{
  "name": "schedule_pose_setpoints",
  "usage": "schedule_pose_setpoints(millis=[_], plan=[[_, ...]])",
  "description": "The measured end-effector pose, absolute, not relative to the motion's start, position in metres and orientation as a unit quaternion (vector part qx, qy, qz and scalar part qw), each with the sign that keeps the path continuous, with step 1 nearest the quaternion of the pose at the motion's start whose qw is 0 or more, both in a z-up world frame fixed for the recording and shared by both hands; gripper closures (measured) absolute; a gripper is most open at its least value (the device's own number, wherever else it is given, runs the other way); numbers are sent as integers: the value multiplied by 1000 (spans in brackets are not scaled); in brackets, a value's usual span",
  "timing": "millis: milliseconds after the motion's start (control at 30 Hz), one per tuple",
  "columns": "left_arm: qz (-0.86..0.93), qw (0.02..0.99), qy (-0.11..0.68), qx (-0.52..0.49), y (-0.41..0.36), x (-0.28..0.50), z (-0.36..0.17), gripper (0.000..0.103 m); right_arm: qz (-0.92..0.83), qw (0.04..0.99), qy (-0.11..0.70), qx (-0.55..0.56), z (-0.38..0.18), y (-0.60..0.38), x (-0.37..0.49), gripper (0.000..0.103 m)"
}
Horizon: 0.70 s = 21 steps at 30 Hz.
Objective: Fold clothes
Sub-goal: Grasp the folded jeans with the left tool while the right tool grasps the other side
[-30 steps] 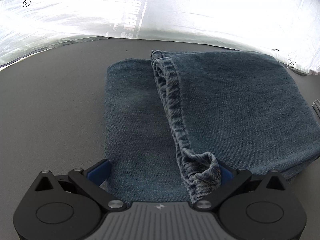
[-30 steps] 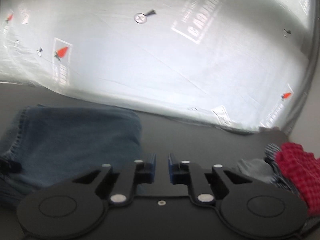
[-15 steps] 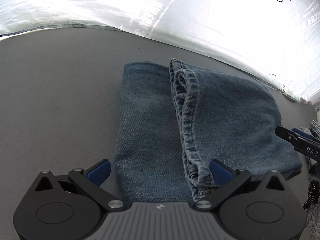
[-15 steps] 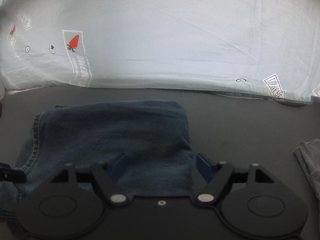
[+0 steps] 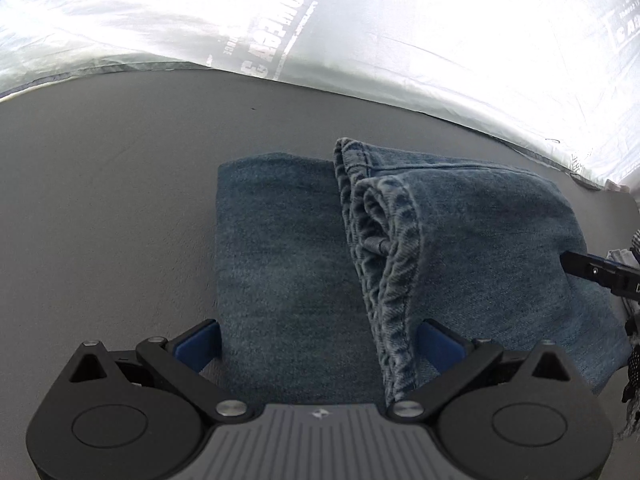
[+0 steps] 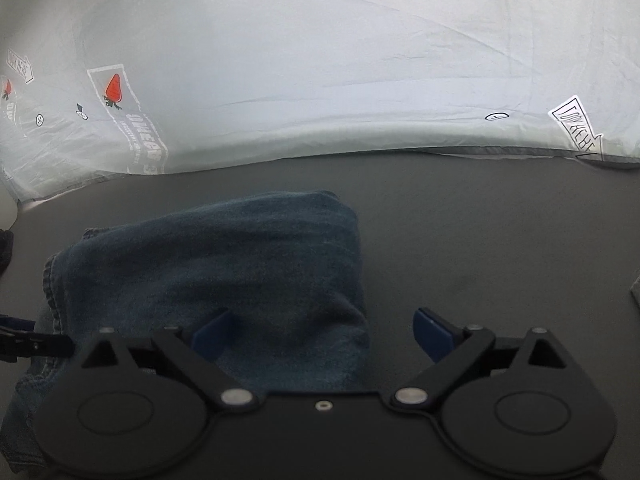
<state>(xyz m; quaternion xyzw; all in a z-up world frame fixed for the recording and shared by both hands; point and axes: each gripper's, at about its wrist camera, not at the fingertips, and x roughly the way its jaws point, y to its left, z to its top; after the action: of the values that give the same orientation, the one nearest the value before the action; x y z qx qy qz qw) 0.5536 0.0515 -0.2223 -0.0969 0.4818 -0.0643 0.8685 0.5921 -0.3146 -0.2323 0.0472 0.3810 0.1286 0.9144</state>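
Observation:
Folded blue jeans lie on the dark grey table, hem edges stacked along the middle of the left wrist view. My left gripper is open, its blue fingers astride the near left part of the jeans. In the right wrist view the jeans lie left of centre. My right gripper is open, its left finger over the jeans' right folded edge and its right finger over bare table. The right gripper's finger shows at the right edge of the left wrist view.
A white printed sheet with strawberry and arrow marks rises behind the table. Other clothes show at the far right edge of the left wrist view. A grey cloth corner lies at the right.
My left gripper let go of the jeans' hem corner and opened. My right gripper opened wide and moved over the jeans' right edge. The jeans settled flat.

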Motion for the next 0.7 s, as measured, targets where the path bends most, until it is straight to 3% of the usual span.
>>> schedule_pose_setpoints(millis=[167,200,233,333,367,400,433,533,700], plan=[[-57,871,476,-109,49,560,-224,0,142,900,402,94,-238,-321,605,7],[-49,873,470,-117,49,559,-224,0,146,898,403,102,-239,-321,605,12],[-42,876,464,-124,49,557,-225,1,146,900,400,99,-237,-317,602,25],[-26,884,447,-132,43,551,-225,5,127,917,376,48,-226,-294,586,44],[-21,887,441,-133,41,548,-225,9,121,921,368,31,-223,-287,581,48],[-15,890,436,-134,37,545,-223,20,115,926,360,14,-219,-279,575,57],[-9,892,431,-134,34,541,-220,38,108,931,349,-6,-214,-271,569,65],[-9,899,419,-124,25,529,-207,73,93,947,298,-71,-186,-247,542,72],[-30,907,398,-132,19,512,-189,83,80,960,237,-129,-142,-223,491,75]])
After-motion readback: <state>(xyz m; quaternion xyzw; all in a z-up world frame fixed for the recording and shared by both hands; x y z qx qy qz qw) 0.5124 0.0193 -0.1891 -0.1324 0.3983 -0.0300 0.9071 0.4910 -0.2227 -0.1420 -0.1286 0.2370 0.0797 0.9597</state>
